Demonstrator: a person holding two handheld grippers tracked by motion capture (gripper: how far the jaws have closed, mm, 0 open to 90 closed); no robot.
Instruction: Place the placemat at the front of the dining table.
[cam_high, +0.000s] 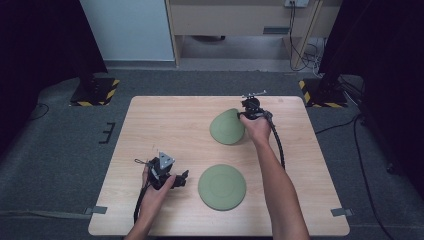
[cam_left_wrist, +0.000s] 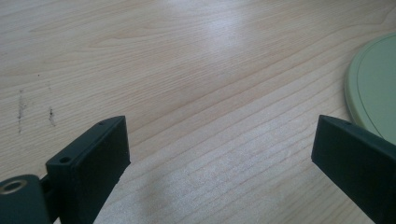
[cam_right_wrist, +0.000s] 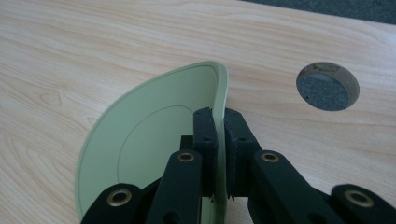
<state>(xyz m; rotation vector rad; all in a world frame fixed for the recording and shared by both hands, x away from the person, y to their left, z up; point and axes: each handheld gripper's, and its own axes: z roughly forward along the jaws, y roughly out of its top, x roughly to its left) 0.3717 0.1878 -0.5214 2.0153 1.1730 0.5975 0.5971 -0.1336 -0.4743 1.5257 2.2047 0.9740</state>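
High view: right gripper (cam_high: 243, 114) clamps tilted green plate (cam_high: 227, 127) by rim – plate at its 8 o'clock, edge on counter (cam_high: 165, 120). Left gripper (cam_high: 181, 179) wide open, empty. Right gripper view: plate (cam_right_wrist: 154, 135) edge-up, rim running toward 12 o'clock, pinched between pads.

held plate's (cam_right_wrist: 154, 140) lower edge cut off, near plate (cam_left_wrist: 376, 88) cropped at right edge
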